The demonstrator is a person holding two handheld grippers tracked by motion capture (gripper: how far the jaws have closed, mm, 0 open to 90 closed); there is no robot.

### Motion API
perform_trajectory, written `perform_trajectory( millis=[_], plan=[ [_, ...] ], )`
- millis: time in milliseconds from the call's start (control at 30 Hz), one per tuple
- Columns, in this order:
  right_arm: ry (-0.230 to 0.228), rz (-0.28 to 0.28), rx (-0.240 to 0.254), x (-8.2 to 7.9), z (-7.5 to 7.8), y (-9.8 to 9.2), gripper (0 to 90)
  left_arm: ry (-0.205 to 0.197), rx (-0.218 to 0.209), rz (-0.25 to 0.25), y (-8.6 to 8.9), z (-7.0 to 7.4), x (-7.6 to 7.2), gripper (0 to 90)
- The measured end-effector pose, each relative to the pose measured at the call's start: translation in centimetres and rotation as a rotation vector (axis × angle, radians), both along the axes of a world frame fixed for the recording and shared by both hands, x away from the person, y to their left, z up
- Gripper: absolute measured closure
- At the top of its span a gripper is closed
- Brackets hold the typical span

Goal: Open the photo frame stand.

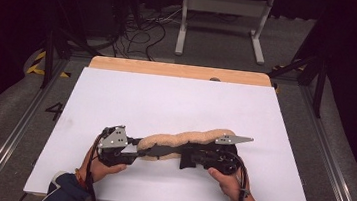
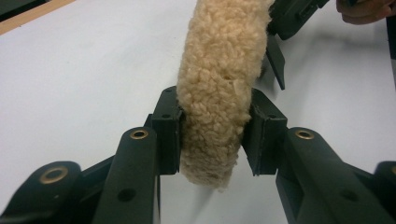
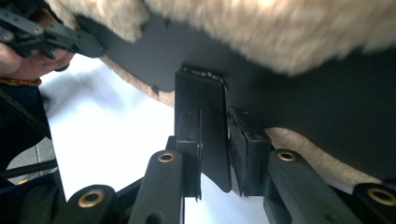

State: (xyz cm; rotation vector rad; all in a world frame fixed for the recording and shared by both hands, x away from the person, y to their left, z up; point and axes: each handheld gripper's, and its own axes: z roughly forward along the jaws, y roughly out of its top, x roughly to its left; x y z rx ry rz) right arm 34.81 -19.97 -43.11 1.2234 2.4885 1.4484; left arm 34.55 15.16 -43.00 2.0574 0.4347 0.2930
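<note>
White board [image 1: 116, 104] covers our table, and on it lies a fleecy tan strip [image 1: 182, 137] with a black backing. Our left gripper [image 2: 215, 135] pinches its end; our right gripper [image 3: 215, 154] clamps the black backing flap [image 3: 210, 121]. Next, probably, we lift together, keeping it taut.

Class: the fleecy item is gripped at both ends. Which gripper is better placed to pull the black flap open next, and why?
Probably the right gripper: its fingers already pinch the black flap. The left gripper clamps only the fleecy item, anchoring it.
</note>
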Motion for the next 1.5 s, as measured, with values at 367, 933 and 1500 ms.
perform_trajectory(
  millis=[367,933,1500],
  plan=[
    [-0.035,-0.035,0.024,-0.6,1.2,-1.3,76.2,-0.009,0.030,-0.005,-0.3,0.3,-0.8,62.1],
    [-0.041,-0.104,-0.023,-0.9,1.2,-3.5,79.4,0.003,0.023,0.000,-0.6,0.3,-1.0,60.4],
    [-0.129,-0.170,-0.117,-1.7,1.4,-5.1,89.7,0.013,0.027,-0.018,-2.1,-0.2,-0.6,54.9]
  ],
)
